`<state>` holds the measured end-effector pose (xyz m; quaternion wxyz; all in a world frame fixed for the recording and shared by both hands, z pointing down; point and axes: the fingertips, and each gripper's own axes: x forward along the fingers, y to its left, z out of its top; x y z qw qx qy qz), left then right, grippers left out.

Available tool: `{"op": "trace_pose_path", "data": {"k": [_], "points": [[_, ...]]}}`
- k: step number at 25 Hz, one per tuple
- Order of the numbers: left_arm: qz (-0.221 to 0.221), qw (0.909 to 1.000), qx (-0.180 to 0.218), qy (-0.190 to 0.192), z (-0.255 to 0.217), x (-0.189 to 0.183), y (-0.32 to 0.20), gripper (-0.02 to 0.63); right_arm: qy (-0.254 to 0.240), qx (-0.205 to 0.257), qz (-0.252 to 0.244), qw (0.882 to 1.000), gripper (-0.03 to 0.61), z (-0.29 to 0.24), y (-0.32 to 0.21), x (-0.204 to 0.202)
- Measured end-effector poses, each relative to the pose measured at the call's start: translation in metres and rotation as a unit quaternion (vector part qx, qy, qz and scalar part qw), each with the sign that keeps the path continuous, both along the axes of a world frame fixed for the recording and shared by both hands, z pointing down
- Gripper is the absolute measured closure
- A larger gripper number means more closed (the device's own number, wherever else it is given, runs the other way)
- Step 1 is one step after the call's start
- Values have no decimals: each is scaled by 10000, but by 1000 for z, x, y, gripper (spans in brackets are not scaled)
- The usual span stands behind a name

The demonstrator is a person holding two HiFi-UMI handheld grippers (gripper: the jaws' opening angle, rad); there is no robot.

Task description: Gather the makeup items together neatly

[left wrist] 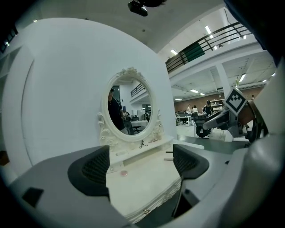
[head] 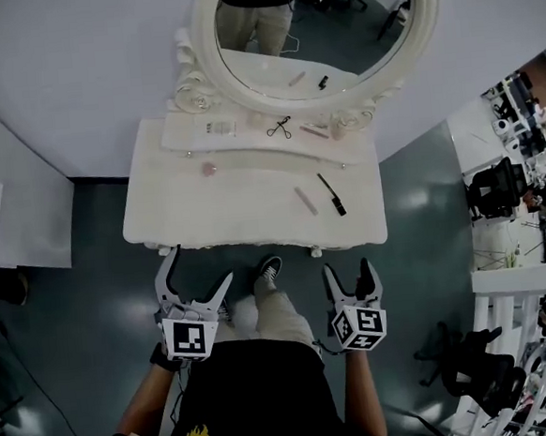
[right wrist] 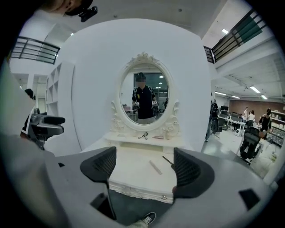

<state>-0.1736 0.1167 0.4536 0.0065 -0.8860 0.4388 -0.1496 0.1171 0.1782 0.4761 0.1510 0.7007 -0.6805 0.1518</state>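
Observation:
A white vanity table [head: 160,221] bears the makeup items, spread apart. An eyelash curler [head: 280,127], a white box [head: 217,128] and a pink stick [head: 314,132] lie on its raised back shelf. On the top lie a round pink compact [head: 209,169], a pink tube [head: 305,200] and a black wand [head: 331,195]. My left gripper [head: 200,267] and right gripper [head: 348,270] hang over the floor just before the table's front edge. Both are open with nothing between the jaws. The right gripper view looks at the tube [right wrist: 155,167] and wand [right wrist: 168,160].
An oval mirror [head: 314,21] in an ornate white frame rises behind the shelf. The person's shoe [head: 269,269] stands at the table's front edge. Black office chairs [head: 497,190] and a white railing [head: 523,282] are to the right. White walls close the left side.

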Motion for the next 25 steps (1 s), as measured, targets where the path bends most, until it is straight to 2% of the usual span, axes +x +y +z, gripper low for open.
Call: {"op": "trace_pose_path", "data": {"k": [5,10,13,17,19,22,25], "points": [[-91,9985,545,35,-15,24,-40,161,53,-184,-86,9998,177,35,-54,40],[-144,9991,256,-316,-18,67,-79,163,460,-581,-150,9971,218,82,-109,107],[-112,9986,362,-373,-27,98,-101,163,422,-861,-165,9953,250,116,-134,144],[-200,9981,261,-525,-22,126,-124,163,332,-1338,-186,9903,324,174,-160,183],[-238,9975,271,-612,-21,138,-134,163,237,-1606,-265,9864,360,199,-171,195],[-307,9972,231,-638,-18,146,-144,163,160,-2067,-461,9772,360,233,-180,202],[-377,9970,179,-650,-11,149,-155,163,339,-2478,-702,9657,360,262,-188,205]]}}
